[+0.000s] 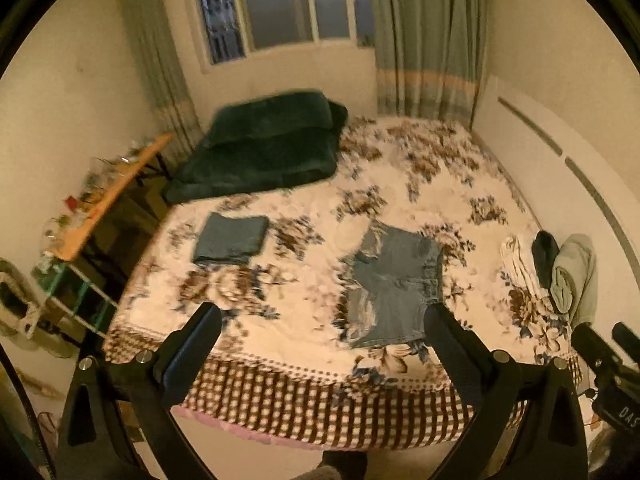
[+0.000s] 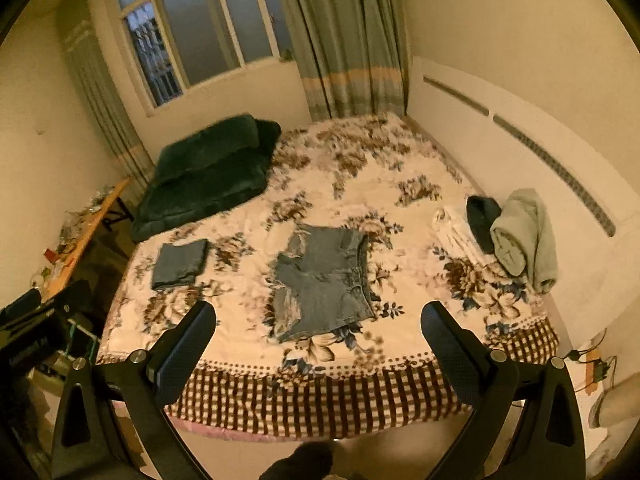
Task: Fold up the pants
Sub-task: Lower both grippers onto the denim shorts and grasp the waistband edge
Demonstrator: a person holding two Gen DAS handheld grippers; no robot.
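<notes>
On the floral bed [image 2: 400, 152], blurred denim shorts [image 2: 324, 284] beyond both spread, empty tools, left tool [image 1: 322, 318] and right tool [image 2: 318, 314]

Left gripper [image 1: 322, 320] spread wide, above the near edge of the floral bedspread [image 1: 304, 208], holding nothing. Denim shorts [image 1: 394, 280] flat on the bedspread, near its front. Folded blue garment [image 1: 232, 239] left of the shorts; dark green quilt [image 1: 264, 144] behind that.
</notes>
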